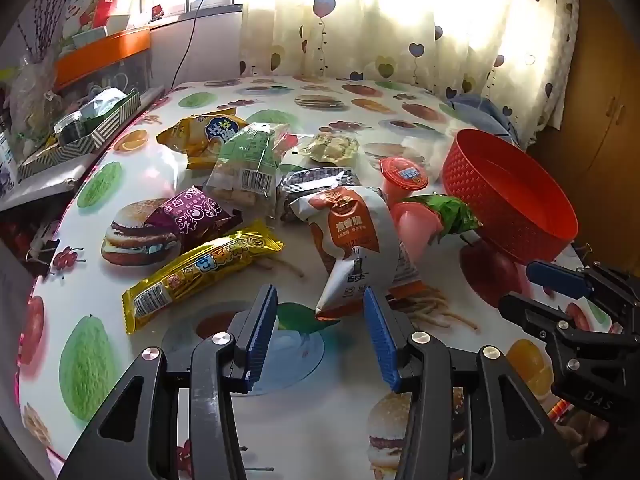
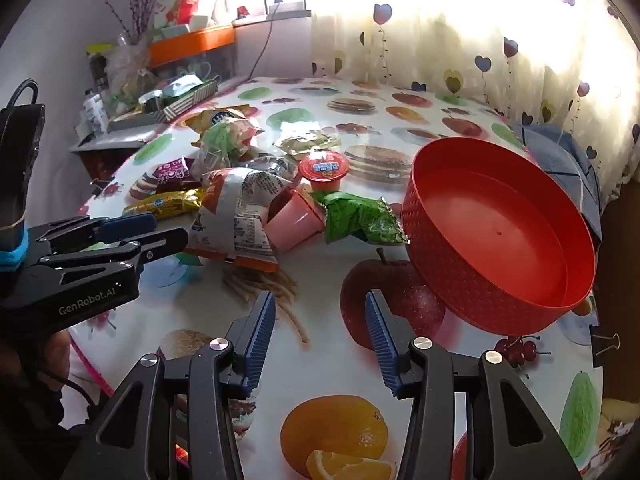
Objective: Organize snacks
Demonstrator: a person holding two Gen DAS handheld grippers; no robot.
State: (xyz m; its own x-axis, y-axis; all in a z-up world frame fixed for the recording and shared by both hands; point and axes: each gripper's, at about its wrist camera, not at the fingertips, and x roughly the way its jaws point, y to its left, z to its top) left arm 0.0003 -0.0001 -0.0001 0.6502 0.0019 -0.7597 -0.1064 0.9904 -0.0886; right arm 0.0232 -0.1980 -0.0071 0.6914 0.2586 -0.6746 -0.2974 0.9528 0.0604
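snacks (image 1: 248, 184) left of basket (image 1: 516, 200), on table (image 1: 320, 412)

a home: heart-print curtains (image 1: 400, 40), food-print tablecloth (image 1: 280, 92)

Black-wrapped snack (image 1: 320, 184): partly hidden behind white-orange packet (image 1: 356, 248).
Lying pink cup (image 2: 294, 220): mouth hidden by that packet.
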